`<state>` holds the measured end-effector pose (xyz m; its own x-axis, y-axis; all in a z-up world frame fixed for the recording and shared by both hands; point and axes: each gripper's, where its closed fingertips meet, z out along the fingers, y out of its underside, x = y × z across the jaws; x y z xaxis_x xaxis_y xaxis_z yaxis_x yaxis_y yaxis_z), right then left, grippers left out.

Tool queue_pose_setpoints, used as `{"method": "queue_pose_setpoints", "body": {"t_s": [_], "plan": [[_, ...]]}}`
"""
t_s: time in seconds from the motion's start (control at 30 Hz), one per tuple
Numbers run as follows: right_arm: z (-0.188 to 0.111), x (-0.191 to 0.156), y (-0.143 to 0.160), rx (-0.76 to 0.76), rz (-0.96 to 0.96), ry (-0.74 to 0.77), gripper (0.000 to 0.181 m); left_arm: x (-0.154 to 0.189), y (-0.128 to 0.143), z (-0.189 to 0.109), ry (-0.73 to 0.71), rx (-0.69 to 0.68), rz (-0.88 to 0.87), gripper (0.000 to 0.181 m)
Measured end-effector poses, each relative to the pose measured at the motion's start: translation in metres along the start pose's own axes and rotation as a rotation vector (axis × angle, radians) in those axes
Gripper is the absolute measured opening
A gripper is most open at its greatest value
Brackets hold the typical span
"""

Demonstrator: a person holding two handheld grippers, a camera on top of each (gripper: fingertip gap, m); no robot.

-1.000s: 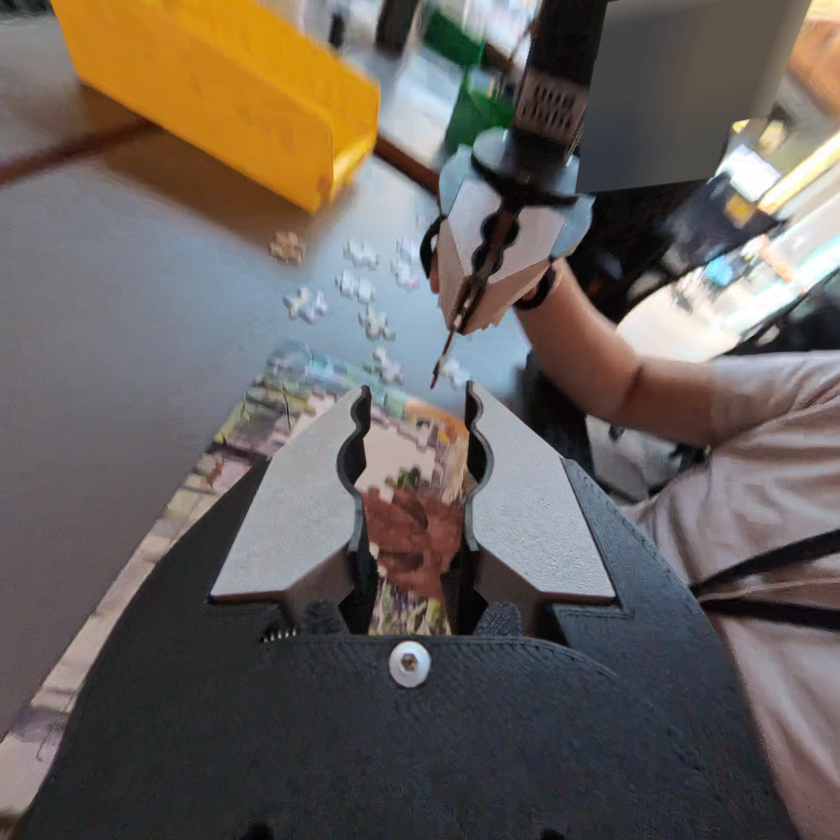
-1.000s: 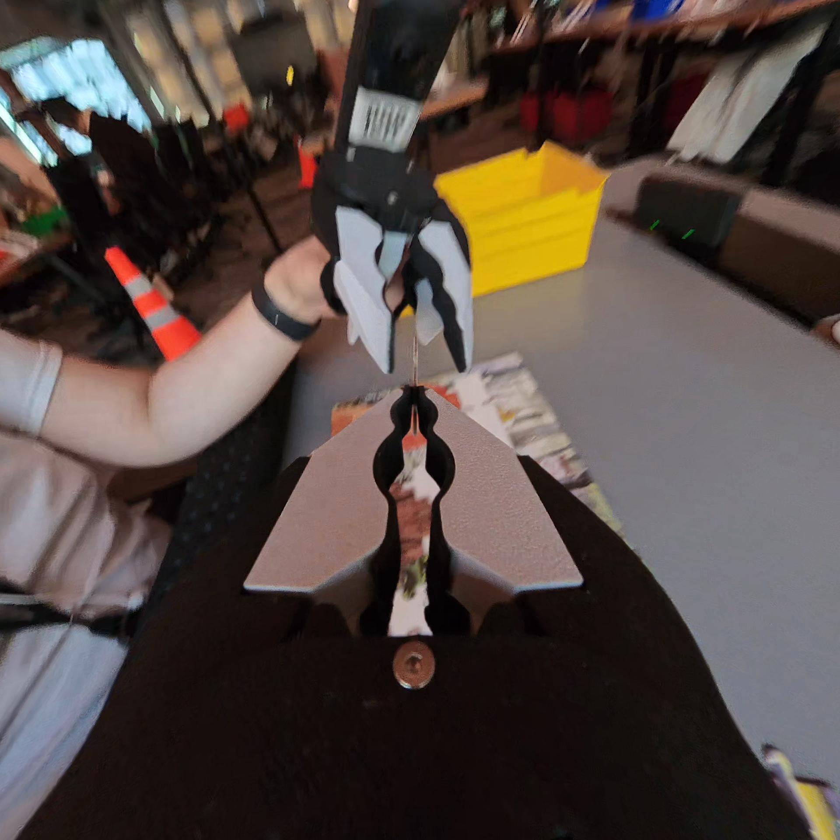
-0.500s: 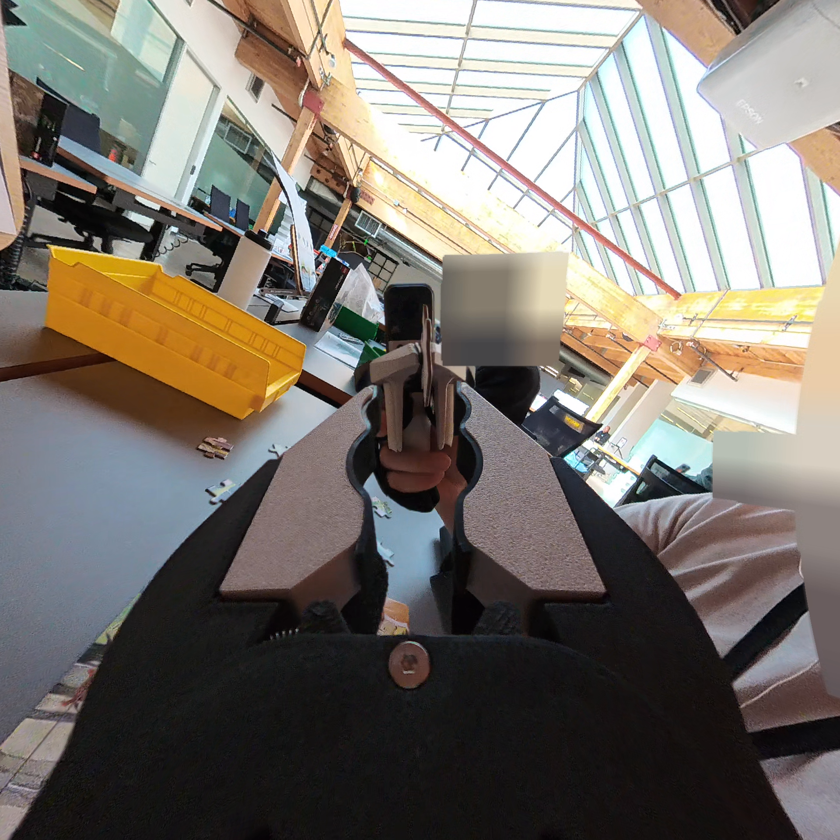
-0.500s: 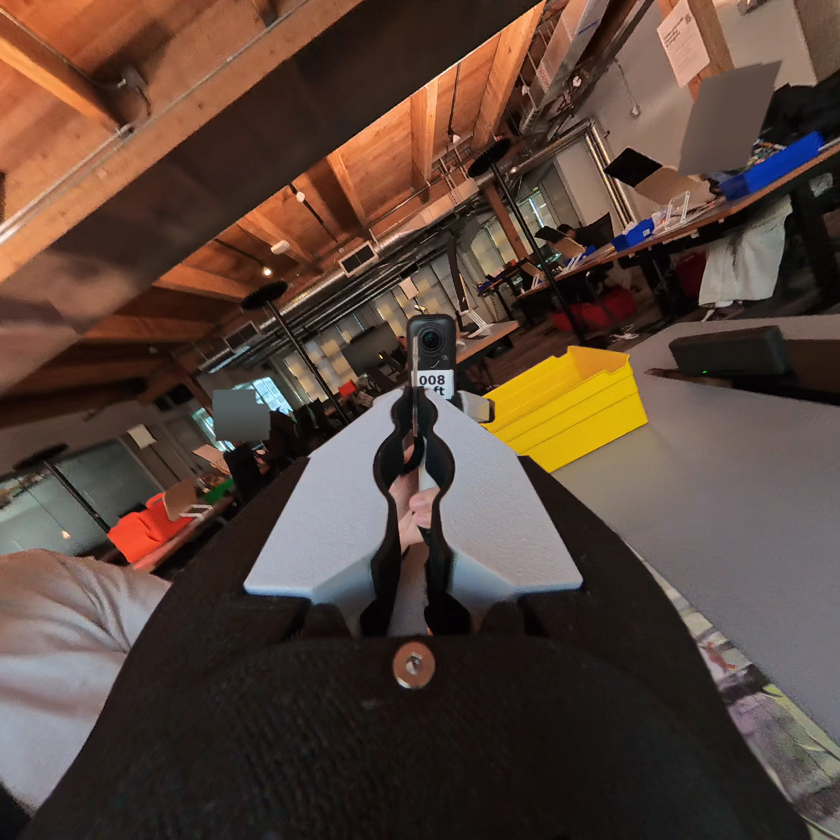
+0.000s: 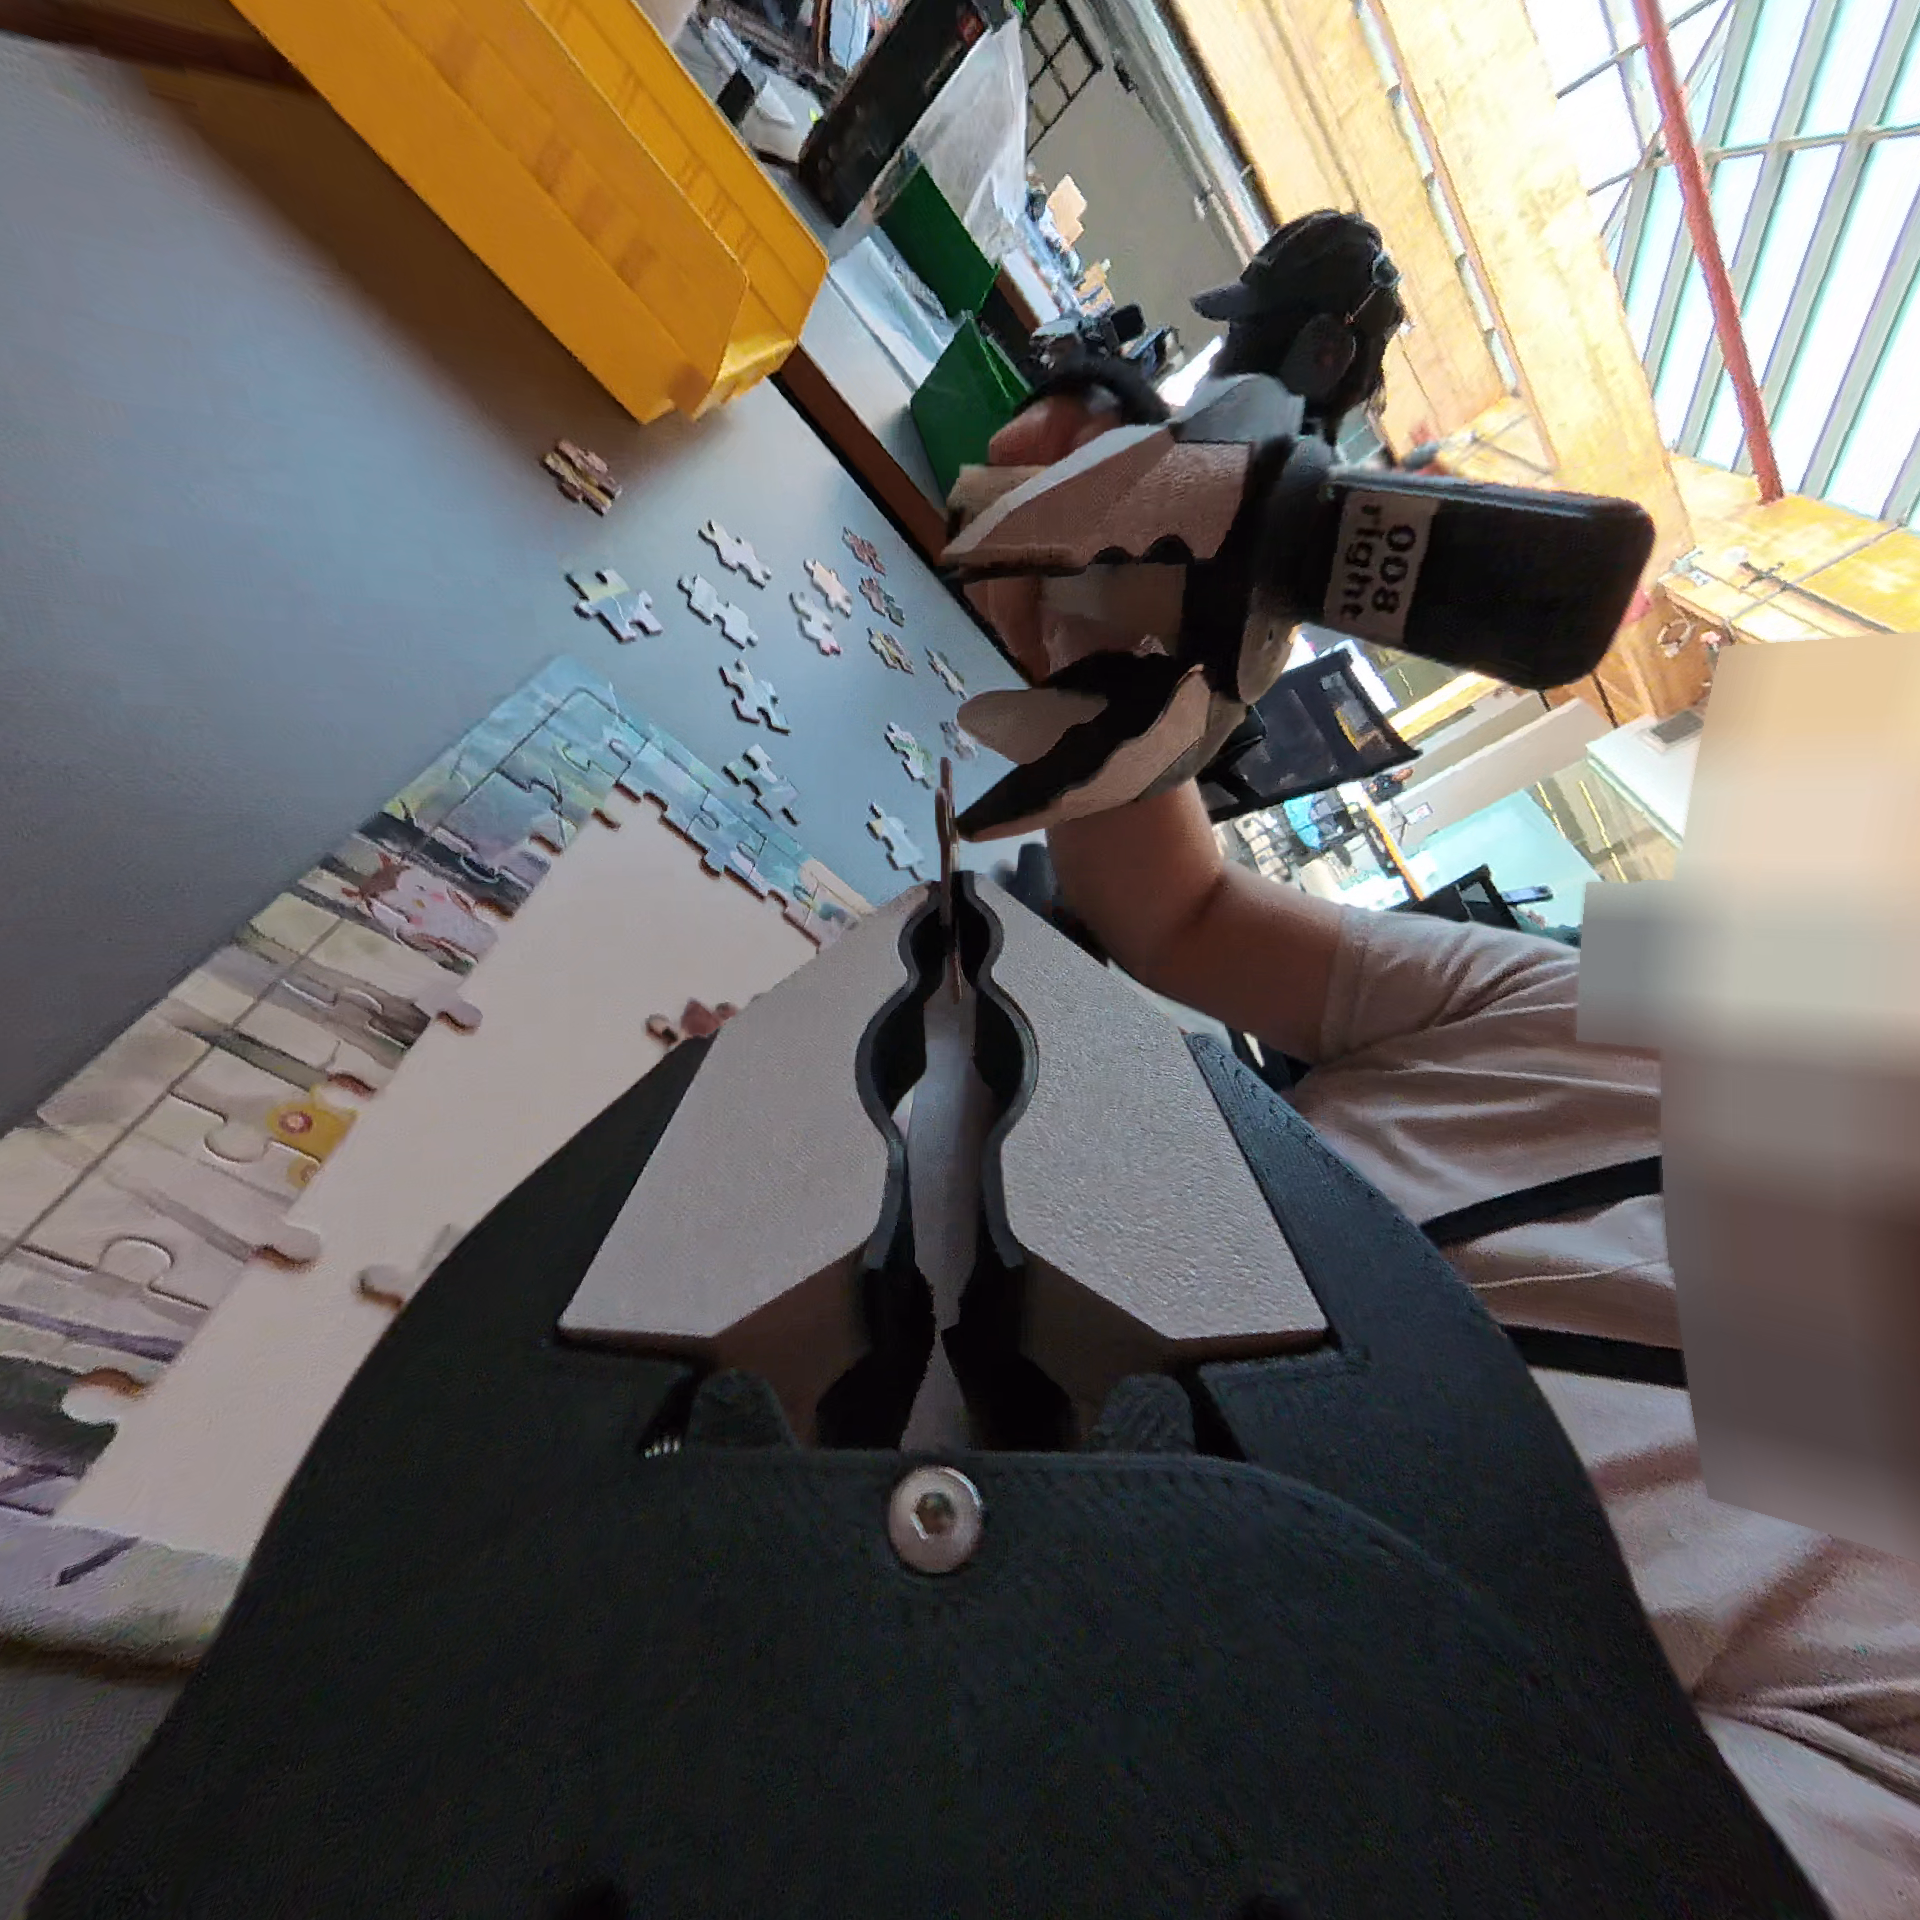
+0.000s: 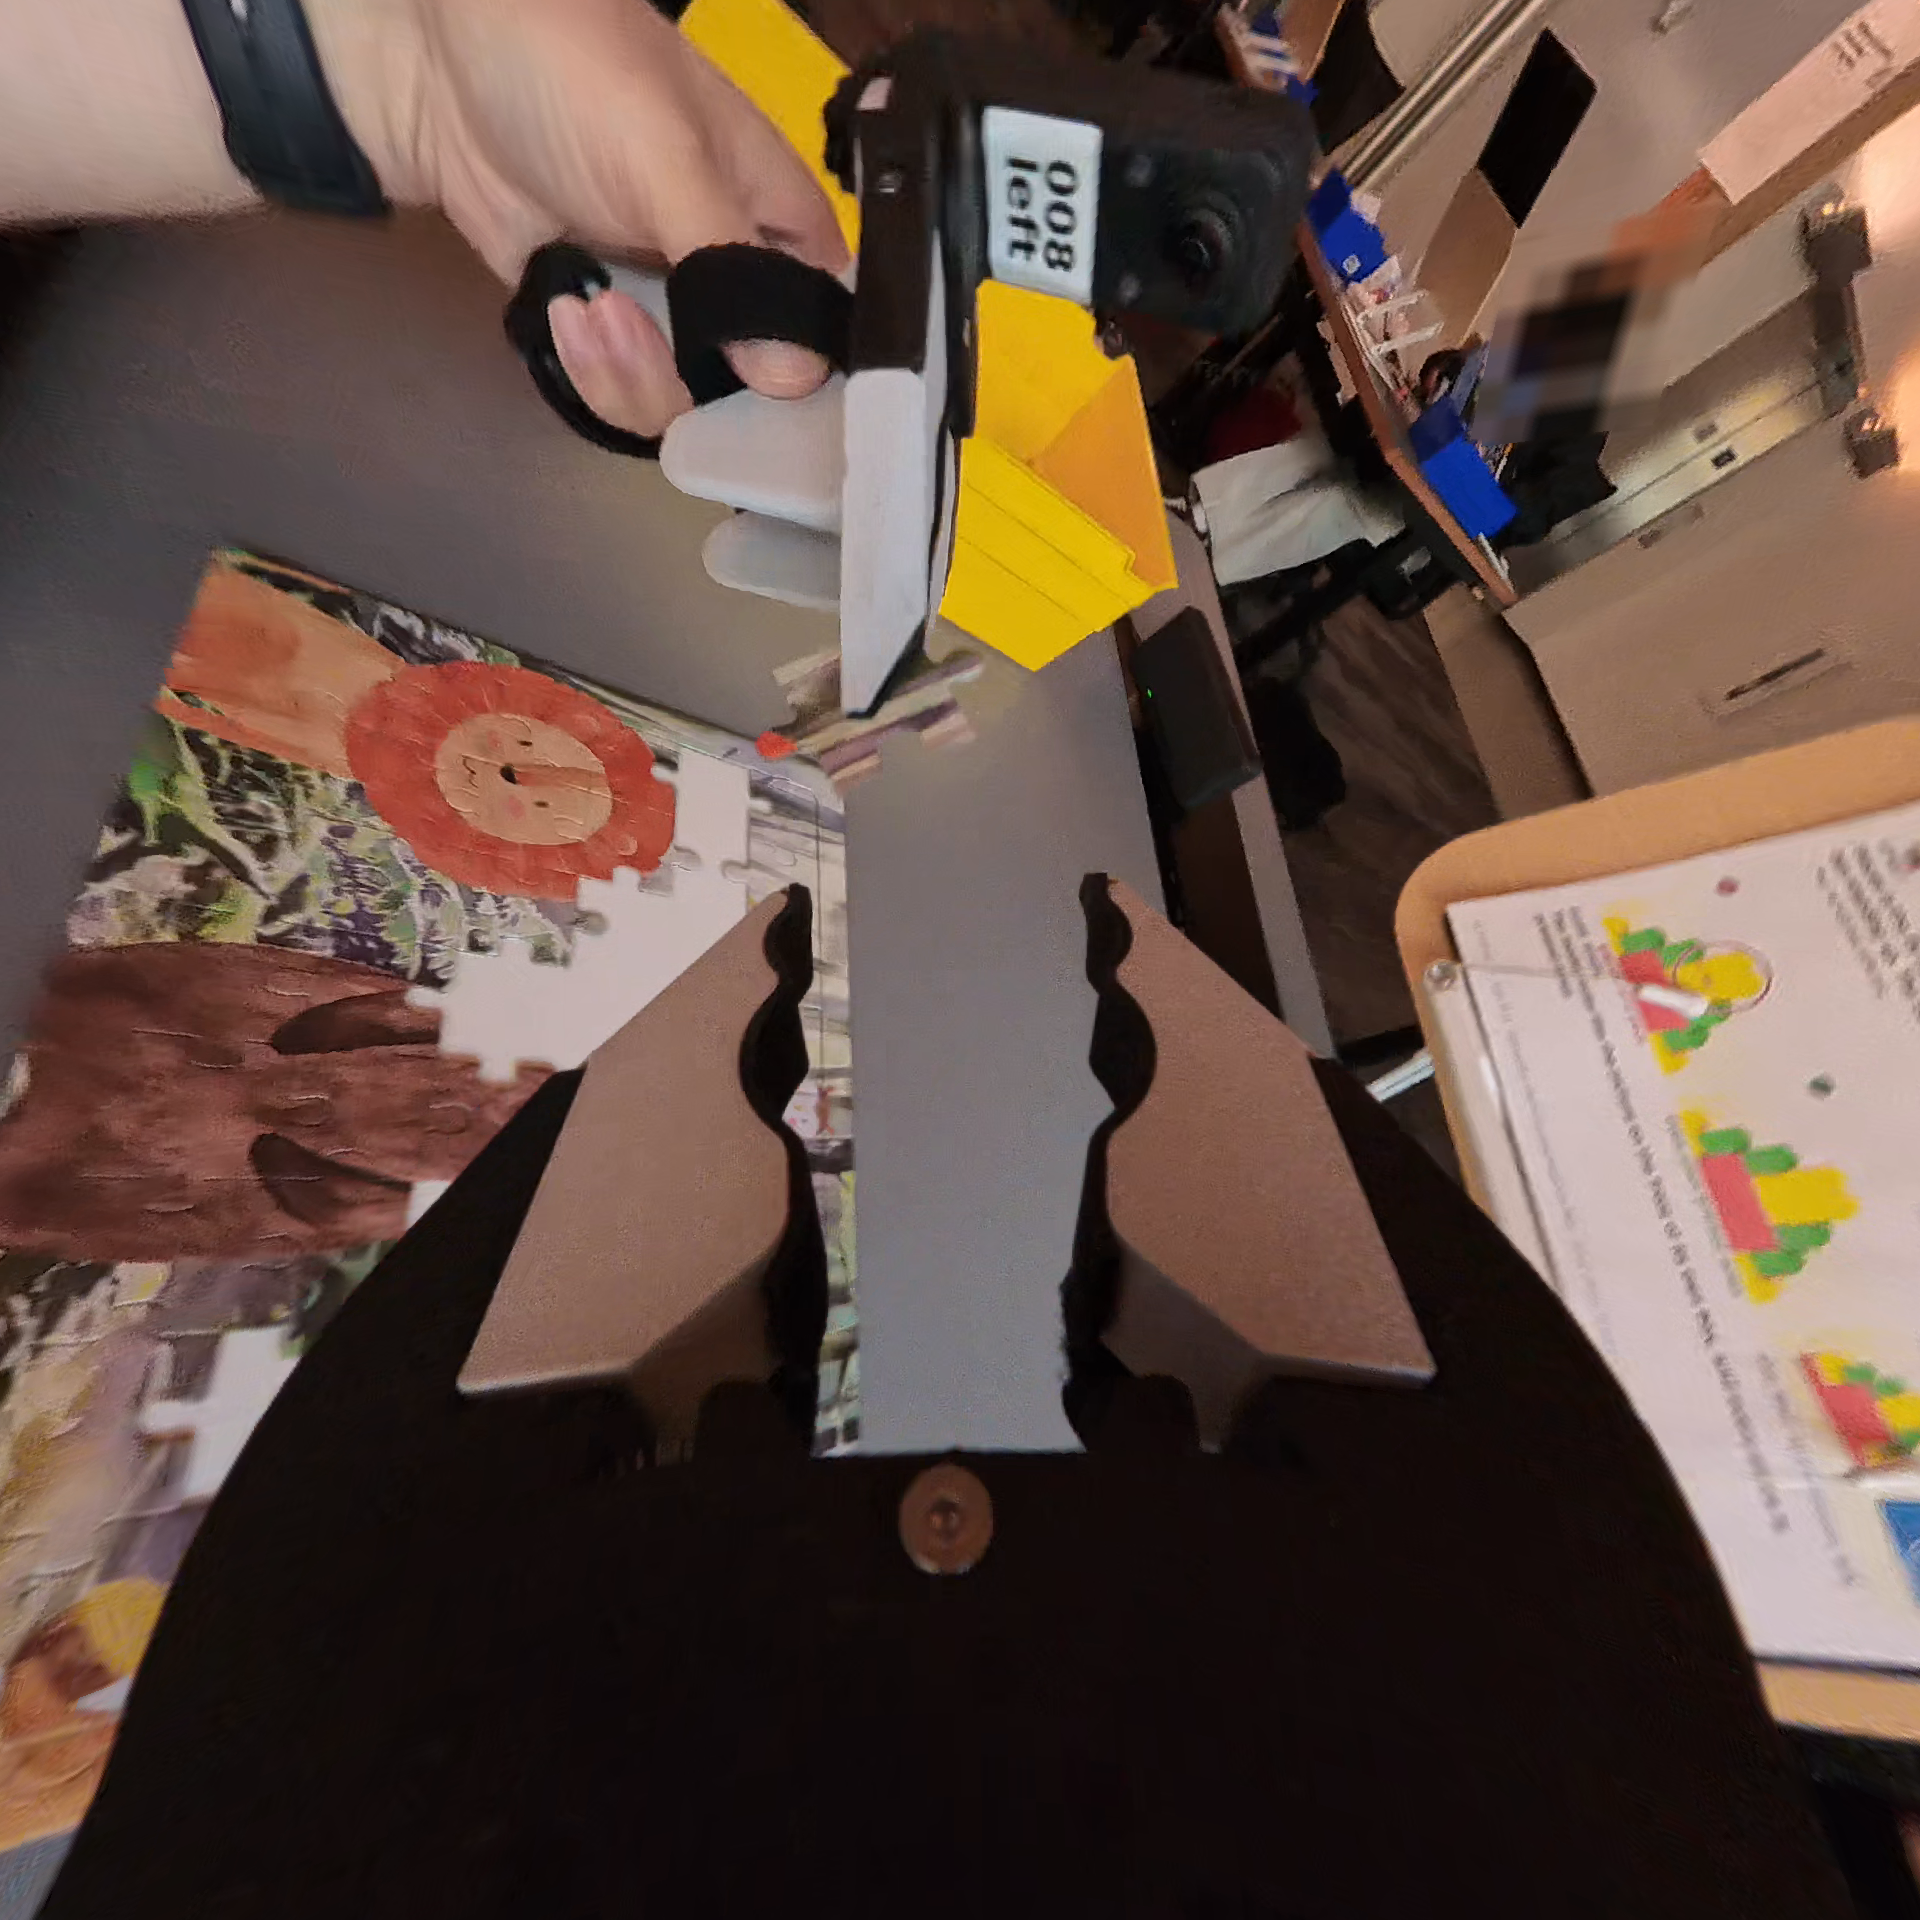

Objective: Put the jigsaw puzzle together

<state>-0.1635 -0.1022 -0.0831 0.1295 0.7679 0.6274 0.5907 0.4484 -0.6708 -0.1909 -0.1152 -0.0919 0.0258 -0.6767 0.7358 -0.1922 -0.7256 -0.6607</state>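
half-built lion jigsaw puzzle [image 6: 312, 935] flat on grey table, loose pieces [image 5: 748, 623] scattered beyond

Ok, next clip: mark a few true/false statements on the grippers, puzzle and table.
1. The left gripper is shut on a puzzle piece. True.
2. The right gripper also holds a piece. False: it is open and empty.
3. The jigsaw puzzle is finished. False: a bare gap remains, and loose pieces lie on the table.
4. A yellow bin stands on the table beyond the puzzle. True.
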Motion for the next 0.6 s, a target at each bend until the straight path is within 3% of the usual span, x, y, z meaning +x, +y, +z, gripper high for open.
{"method": "queue_pose_setpoints", "body": {"t_s": [0.13, 0.23, 0.6], "plan": [[0.025, -0.016, -0.009, 0.004, -0.041, -0.064, 0.049, -0.009, 0.012, -0.003, -0.047, -0.064, -0.007, 0.0], [0.036, -0.023, -0.002, -0.037, -0.08, -0.071, 0.037, -0.011, 0.017, -0.002, -0.059, -0.094, -0.011, 0.0], [0.037, -0.036, 0.004, -0.05, -0.102, -0.094, 0.032, -0.018, 0.027, 0.003, -0.069, -0.147, -0.043, 0.0]]}}
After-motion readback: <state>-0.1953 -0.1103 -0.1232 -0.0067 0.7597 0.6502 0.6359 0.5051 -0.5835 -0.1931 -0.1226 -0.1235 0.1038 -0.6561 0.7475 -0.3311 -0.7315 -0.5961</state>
